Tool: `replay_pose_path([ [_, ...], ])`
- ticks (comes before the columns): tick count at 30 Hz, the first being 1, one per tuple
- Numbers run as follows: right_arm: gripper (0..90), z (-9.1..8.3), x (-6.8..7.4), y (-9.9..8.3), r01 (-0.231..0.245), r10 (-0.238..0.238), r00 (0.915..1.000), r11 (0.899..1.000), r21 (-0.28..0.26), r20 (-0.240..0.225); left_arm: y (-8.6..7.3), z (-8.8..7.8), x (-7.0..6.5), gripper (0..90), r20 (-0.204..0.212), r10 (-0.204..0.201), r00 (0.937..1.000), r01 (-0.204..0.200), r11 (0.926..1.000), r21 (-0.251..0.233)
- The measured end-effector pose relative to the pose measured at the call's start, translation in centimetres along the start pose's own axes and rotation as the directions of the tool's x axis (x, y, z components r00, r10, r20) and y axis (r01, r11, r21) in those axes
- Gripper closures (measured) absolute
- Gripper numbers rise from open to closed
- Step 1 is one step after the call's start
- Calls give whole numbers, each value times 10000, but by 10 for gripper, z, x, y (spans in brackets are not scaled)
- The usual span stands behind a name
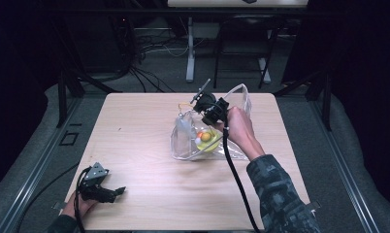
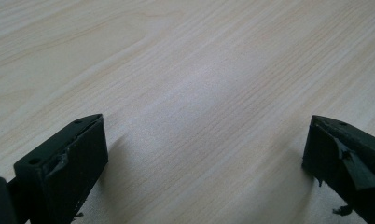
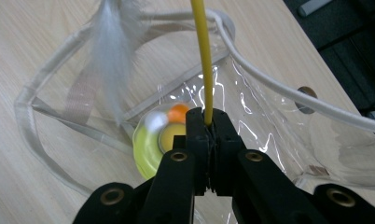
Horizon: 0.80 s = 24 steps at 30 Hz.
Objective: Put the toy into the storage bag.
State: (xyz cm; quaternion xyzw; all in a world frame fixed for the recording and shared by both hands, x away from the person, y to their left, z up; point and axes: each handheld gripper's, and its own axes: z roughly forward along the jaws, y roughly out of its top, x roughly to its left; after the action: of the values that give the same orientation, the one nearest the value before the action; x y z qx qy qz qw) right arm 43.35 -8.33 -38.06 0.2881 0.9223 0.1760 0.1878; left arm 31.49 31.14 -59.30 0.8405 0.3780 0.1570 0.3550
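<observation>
Your right gripper (image 3: 209, 126), angled down toward twelve o'clock over the clear bag (image 1: 183, 138), clamps the yellow wand (image 3: 202, 60); its own camera reveals a white feather (image 3: 113, 46). Your left gripper (image 2: 204, 154) rests at seven o'clock, jaws wide.

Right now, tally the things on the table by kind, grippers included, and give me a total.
Clear plastic bag: 1
Yellow round toy inside the bag: 1
Yellow stick with a white feather, clamped in the right gripper: 1
Grippers, counting the open left gripper: 2
Total: 5
</observation>
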Motion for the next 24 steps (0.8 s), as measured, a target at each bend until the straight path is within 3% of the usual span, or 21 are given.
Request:
replay_pose_path([
  [8,880,12,-1,-3,-86,85,9999,9999,138,61,0,0,0,0,2,1,10000,-1,10000,1],
  [14,879,20,-2,-3,-77,63,9994,9992,400,354,0,0,0,0,3,-2,10000,2,10000,4],
  [24,879,28,-8,-6,-496,484,9985,9975,506,239,0,0,0,0,3,6,10000,-6,10000,9],
])
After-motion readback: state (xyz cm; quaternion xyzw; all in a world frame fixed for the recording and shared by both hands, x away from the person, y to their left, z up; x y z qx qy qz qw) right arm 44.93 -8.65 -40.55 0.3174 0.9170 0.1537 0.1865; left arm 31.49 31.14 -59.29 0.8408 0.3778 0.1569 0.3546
